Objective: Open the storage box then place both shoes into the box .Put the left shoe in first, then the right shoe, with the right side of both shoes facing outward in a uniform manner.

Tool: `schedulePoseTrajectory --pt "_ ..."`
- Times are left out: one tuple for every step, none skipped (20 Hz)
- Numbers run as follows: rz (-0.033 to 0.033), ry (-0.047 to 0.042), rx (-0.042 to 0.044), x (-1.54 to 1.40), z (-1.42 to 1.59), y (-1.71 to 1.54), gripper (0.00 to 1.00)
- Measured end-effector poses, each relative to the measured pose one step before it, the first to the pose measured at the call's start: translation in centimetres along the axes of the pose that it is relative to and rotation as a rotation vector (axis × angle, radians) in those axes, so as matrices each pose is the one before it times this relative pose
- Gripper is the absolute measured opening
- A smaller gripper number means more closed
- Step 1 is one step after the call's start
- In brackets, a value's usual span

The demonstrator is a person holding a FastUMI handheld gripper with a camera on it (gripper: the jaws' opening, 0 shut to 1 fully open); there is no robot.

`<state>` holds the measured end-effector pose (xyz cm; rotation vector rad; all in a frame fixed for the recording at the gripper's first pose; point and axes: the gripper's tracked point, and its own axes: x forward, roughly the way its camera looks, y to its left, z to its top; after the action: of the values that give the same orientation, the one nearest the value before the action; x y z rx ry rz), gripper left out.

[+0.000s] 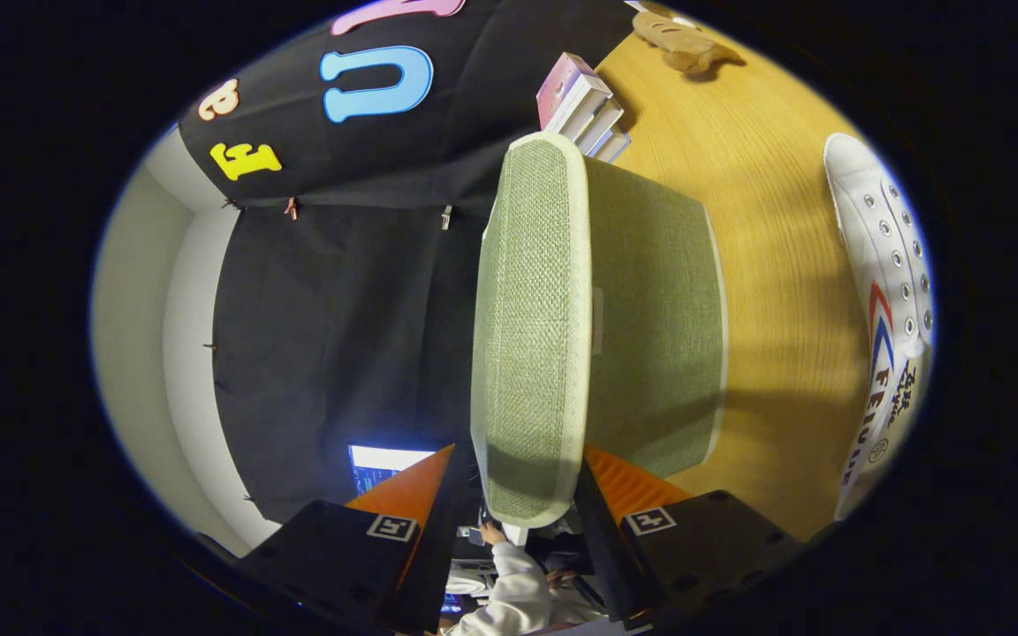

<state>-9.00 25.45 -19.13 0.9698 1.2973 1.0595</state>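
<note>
The gripper is rolled sideways, its orange fingers spread either side of the storage box lid's near edge, seemingly not yet pressing it. The green woven box stands closed on the wooden table; a white shoe lies well right.

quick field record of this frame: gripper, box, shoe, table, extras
gripper: gripper fingers either side of the lid's near edge; contact unclear
box: green fabric storage box, lid on, camera rolled sideways
shoe: one white shoe on the table, apart from the box
table: wooden table
extras: stack of books and plush toy beyond the box
</note>
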Motion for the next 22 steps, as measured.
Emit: schedulePoseTrajectory --pt "-0.00378 -0.00153 0.01214 -0.312 0.088 0.142 0.64" --pt "0.00608 0.00628 0.01732 0.035 0.137 0.175 0.58" --pt "0.00541 0.02686 0.02144 -0.01 -0.626 0.463 0.52" --pt "0.00445 0.00475 0.00892 0.009 -0.089 0.289 0.52" --pt "-0.00358 -0.01182 -0.0102 0.096 0.115 0.169 0.52" --pt "-0.04098 -0.0312 -0.00994 0.354 0.667 -0.768 0.48" --pt "0.00663 -0.00736 0.00031 -0.088 0.164 0.148 0.23" --pt "-0.01993 0.00933 0.00639 0.023 -0.176 -0.164 0.22" --pt "-0.0376 -0.02668 -0.01146 0.47 0.37 -0.851 0.14" --pt "0.00239 -0.00598 -0.0102 -0.404 0.094 0.254 0.05" --pt "0.00188 0.00007 -0.0048 -0.104 0.068 0.24 0.05" --pt "0.00724 -0.00924 -0.00127 0.055 0.026 0.479 0.05" --pt "0.00487 -0.00048 -0.00363 -0.019 -0.41 0.588 0.05" --pt "-0.00597 -0.01134 -0.00723 0.008 0.031 0.461 0.05" --pt "-0.00517 -0.01223 -0.00989 0.027 0.074 0.27 0.05" --pt "-0.00928 -0.00602 -0.00265 0.029 0.083 0.427 0.05" --pt "-0.00888 -0.00115 0.00787 0.002 -0.132 0.553 0.05" --pt "-0.00388 -0.00553 0.00987 0.047 0.103 0.587 0.05" --pt "-0.0033 -0.0103 0.00516 -0.036 0.159 0.785 0.05" --pt "-0.00531 -0.01204 0.00055 0.063 0.206 0.728 0.05" --pt "-0.00331 -0.01102 -0.00013 0.046 0.147 0.837 0.05" --pt "-0.00183 -0.00756 0.00701 0.083 0.077 0.883 0.05"
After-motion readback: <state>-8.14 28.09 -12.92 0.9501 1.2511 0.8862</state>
